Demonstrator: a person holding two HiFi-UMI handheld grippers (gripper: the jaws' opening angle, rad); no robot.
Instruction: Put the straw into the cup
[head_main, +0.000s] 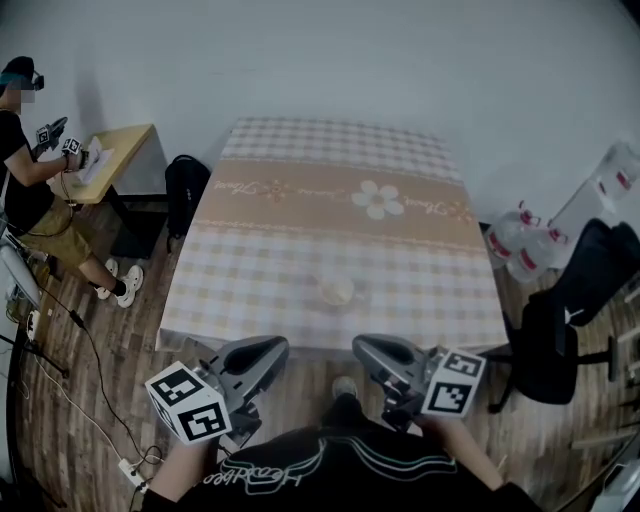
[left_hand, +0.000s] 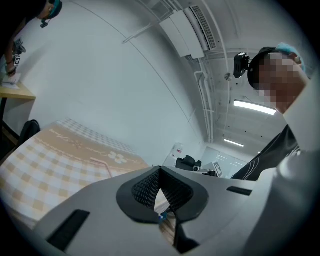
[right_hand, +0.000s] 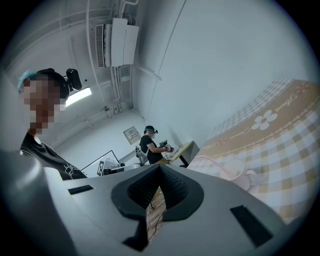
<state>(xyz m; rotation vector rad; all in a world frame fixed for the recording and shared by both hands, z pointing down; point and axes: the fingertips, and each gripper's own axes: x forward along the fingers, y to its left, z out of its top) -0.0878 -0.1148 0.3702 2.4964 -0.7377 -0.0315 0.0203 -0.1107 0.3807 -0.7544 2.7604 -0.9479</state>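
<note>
A pale cup (head_main: 337, 291) stands on the checked tablecloth (head_main: 300, 250) near the table's front edge. In the right gripper view the cup (right_hand: 234, 172) has a pink straw (right_hand: 212, 161) rising from it with a bent top. The left gripper view shows only the straw's bent top (left_hand: 102, 164); the cup is hidden behind the jaws. My left gripper (head_main: 270, 350) and right gripper (head_main: 368, 348) are held off the table, in front of its near edge, well short of the cup. Both are shut with nothing between the pads.
A person sits at a small wooden desk (head_main: 120, 150) at the far left. A black backpack (head_main: 185, 190) leans by the table's left side. A black chair (head_main: 570, 320) and water bottles (head_main: 520, 240) stand to the right. Cables (head_main: 90, 380) lie on the wooden floor.
</note>
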